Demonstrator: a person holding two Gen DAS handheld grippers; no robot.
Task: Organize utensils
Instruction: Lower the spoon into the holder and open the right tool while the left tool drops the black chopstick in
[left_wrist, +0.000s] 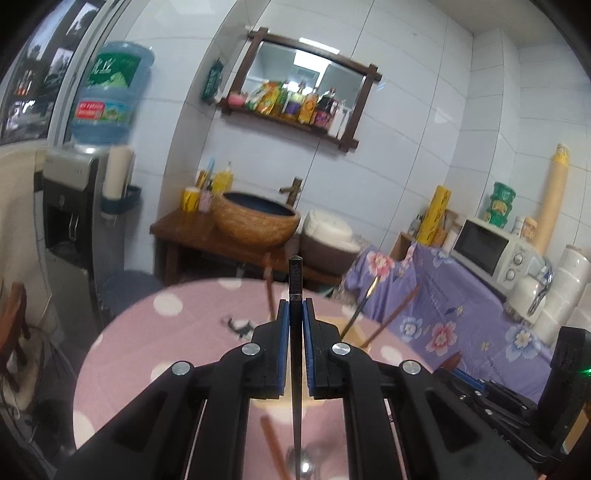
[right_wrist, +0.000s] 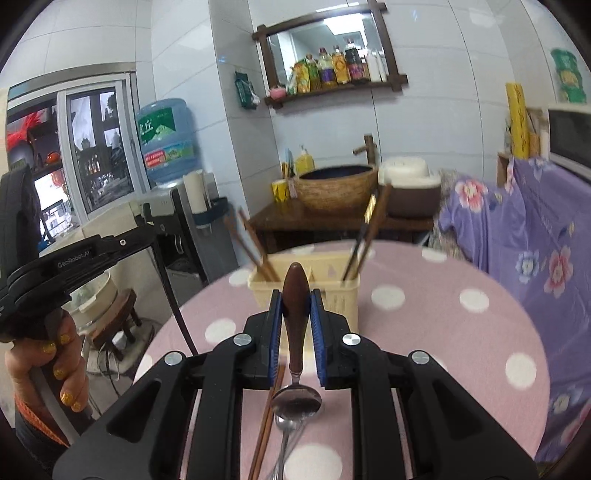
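My left gripper (left_wrist: 295, 306) is shut on a black chopstick (left_wrist: 295, 280) that stands upright between the blue pads, above the pink dotted table (left_wrist: 177, 325). My right gripper (right_wrist: 296, 299) is shut on a spoon with a brown wooden handle (right_wrist: 295, 291); its steel bowl (right_wrist: 296, 400) hangs toward the camera. A cream utensil holder (right_wrist: 334, 273) stands on the table just beyond the right gripper, with brown chopsticks (right_wrist: 255, 243) in its left part and dark chopsticks (right_wrist: 364, 236) in its right part. A brown chopstick (right_wrist: 267, 417) and another steel spoon (right_wrist: 286, 439) lie on the table below.
The left hand gripper and the hand holding it (right_wrist: 48, 343) are at the left edge of the right wrist view. Behind the table are a wooden stand with a basin (right_wrist: 336, 184), a water dispenser (left_wrist: 74, 206), and a purple floral-covered counter (left_wrist: 461, 306) with a microwave (left_wrist: 495, 251).
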